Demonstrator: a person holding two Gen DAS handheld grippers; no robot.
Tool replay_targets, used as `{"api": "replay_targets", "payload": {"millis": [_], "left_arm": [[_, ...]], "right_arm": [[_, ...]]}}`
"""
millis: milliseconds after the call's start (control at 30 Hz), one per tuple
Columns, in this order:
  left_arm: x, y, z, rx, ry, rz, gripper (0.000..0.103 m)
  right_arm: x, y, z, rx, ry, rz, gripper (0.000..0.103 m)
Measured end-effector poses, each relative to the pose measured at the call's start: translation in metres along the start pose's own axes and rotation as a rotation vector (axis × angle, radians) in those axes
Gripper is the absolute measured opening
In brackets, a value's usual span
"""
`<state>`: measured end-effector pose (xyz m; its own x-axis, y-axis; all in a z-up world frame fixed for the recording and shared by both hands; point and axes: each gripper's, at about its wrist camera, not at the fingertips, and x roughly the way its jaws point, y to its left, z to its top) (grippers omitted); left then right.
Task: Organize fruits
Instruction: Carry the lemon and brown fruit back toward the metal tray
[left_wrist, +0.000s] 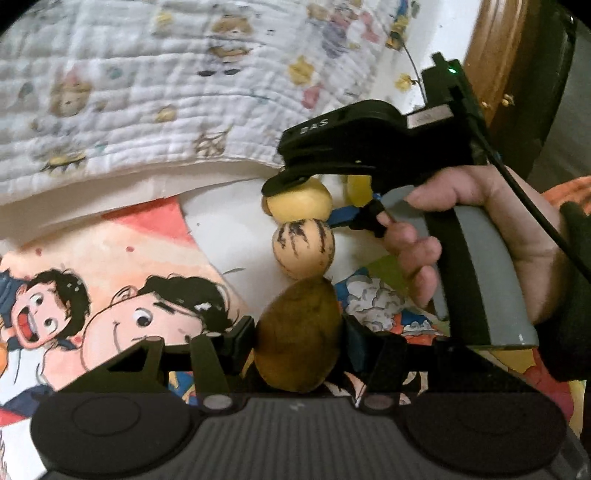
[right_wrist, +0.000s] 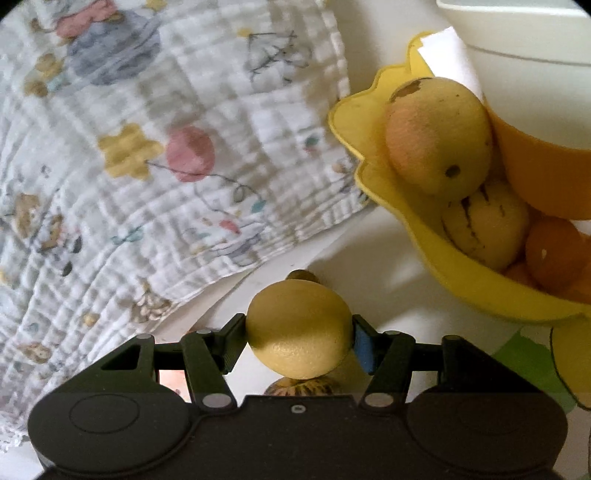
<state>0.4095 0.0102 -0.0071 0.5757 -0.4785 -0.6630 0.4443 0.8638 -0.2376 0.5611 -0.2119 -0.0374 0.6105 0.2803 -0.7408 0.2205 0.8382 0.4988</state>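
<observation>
Clamped between the left gripper's (left_wrist: 299, 341) jaws, right up against the lens, sits a brownish-green fruit (left_wrist: 300, 334); the jaws stand part-open, both pads pressing its sides. Just beyond those jaws lies a pale striped fruit (left_wrist: 303, 248), and beyond that the right gripper (right_wrist: 299, 330), held in a hand (left_wrist: 476, 236), has its jaws part-open and closed on a yellow lemon-like fruit (right_wrist: 298, 328).

Ahead and to the right of the right jaws stands the yellow scalloped bowl (right_wrist: 443, 258), already holding a large yellow-pink fruit (right_wrist: 437, 134), a striped one (right_wrist: 484, 225) and oranges (right_wrist: 552, 251). Judging by this, the step in hand is carrying both fruits to that bowl. Done well, the right one should rise over the near rim and let go into a gap, not onto the top fruit, which could roll.

A quilted printed blanket (right_wrist: 147, 147) lies left of the jaws, a cartoon-printed mat (left_wrist: 110, 295) beneath; the orange container (right_wrist: 539, 173) crowds the bowl's far side.
</observation>
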Motion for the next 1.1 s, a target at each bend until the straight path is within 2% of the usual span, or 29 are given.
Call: {"api": "replay_targets", "payload": {"millis": [300, 567, 967, 1100], "left_arm": [[-0.018, 0.004, -0.012, -0.075, -0.007, 0.024, 0.056], [-0.029, -0.006, -0.015, -0.085, -0.011, 0.038, 0.056], [-0.050, -0.033, -0.022, -0.081, -0.001, 0.028, 0.056], [-0.060, -0.047, -0.027, -0.058, -0.006, 0.030, 0.056]], "right_arm": [[-0.017, -0.001, -0.009, 0.010, -0.003, 0.048, 0.062], [-0.054, -0.006, -0.024, 0.015, -0.010, 0.085, 0.062], [-0.114, -0.043, -0.034, 0.017, 0.009, 0.133, 0.062], [-0.128, -0.053, -0.046, 0.003, 0.023, 0.140, 0.062]]}}
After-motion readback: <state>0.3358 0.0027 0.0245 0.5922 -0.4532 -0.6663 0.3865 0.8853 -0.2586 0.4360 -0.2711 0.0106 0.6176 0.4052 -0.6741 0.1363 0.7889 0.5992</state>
